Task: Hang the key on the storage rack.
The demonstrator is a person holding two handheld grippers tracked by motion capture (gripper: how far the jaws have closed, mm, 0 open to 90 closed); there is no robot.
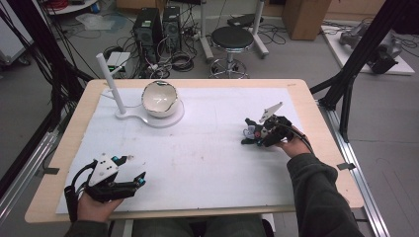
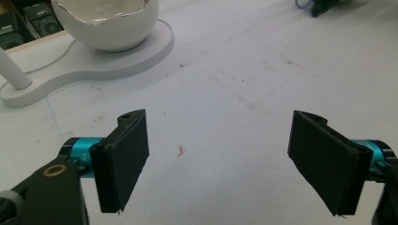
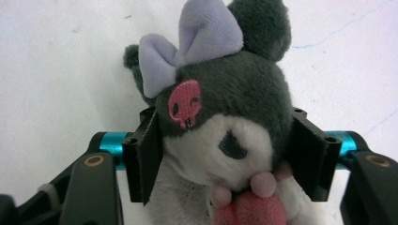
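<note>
A dark grey plush toy (image 3: 225,117) with a lilac bow and a pink skull patch sits between the jaws of my right gripper (image 3: 230,154), which press on both sides of its head. From above, the plush toy (image 1: 253,132) and right gripper (image 1: 258,134) lie on the white mat at the right. My left gripper (image 1: 132,170) rests near the front left edge, and in its own view the left gripper (image 2: 218,161) stands wide open with nothing between its pads. A white egg-shaped bowl (image 1: 159,98) sits on a flat white stand (image 1: 170,120) at the back left.
A white post (image 1: 111,84) rises from the stand's left end. The white mat (image 1: 207,158) covers most of the wooden table (image 1: 64,148). Beyond the table stand a black stool (image 1: 231,40), computer towers (image 1: 148,29) and tangled cables on the floor.
</note>
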